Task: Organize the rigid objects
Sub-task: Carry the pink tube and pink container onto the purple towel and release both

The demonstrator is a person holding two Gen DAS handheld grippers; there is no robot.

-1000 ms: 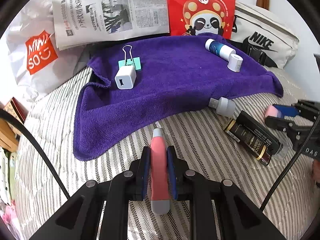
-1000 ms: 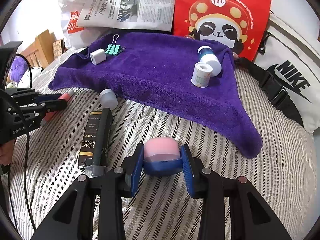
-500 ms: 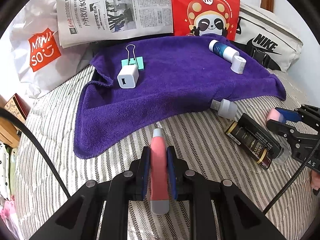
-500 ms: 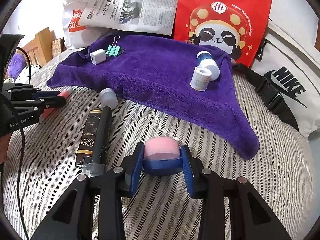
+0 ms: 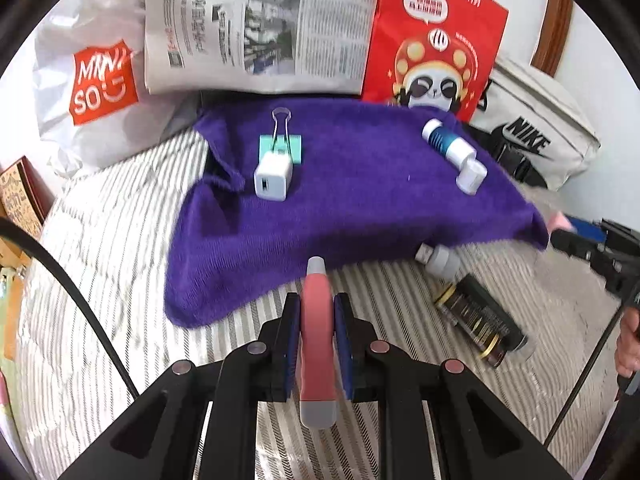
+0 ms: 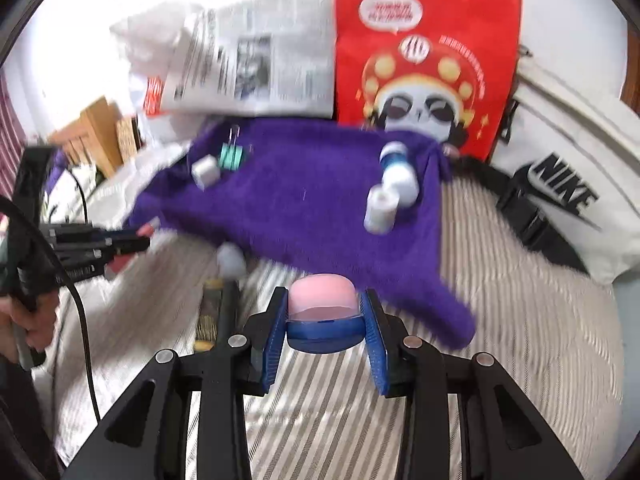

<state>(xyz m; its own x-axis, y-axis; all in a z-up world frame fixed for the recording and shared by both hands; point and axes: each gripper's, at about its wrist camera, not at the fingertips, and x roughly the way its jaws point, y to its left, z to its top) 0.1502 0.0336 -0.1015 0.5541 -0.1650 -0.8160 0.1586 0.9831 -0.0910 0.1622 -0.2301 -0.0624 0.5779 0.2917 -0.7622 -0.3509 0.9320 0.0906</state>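
My left gripper (image 5: pixel 317 320) is shut on a pink pen-shaped tool with grey ends (image 5: pixel 317 336), held over the striped bedding just before the near edge of the purple towel (image 5: pixel 360 200). My right gripper (image 6: pixel 323 316) is shut on a pink and blue round case (image 6: pixel 322 312), held near the towel's (image 6: pixel 304 208) front corner. On the towel lie a white charger cube (image 5: pixel 273 178), a green binder clip (image 5: pixel 280 146), a blue and white tube (image 5: pixel 448 142) and a white cap (image 5: pixel 472 174).
A dark bottle (image 5: pixel 478 320) and a grey-capped small item (image 5: pixel 440 260) lie on the striped bedding right of the towel. Behind the towel stand a newspaper (image 5: pixel 260 28), a red panda bag (image 5: pixel 436 40), a Miniso bag (image 5: pixel 88 80) and a white Nike bag (image 5: pixel 536 136).
Both grippers have moved forward toward the purple towel, each holding its object. The right wrist view is blurred by the motion.
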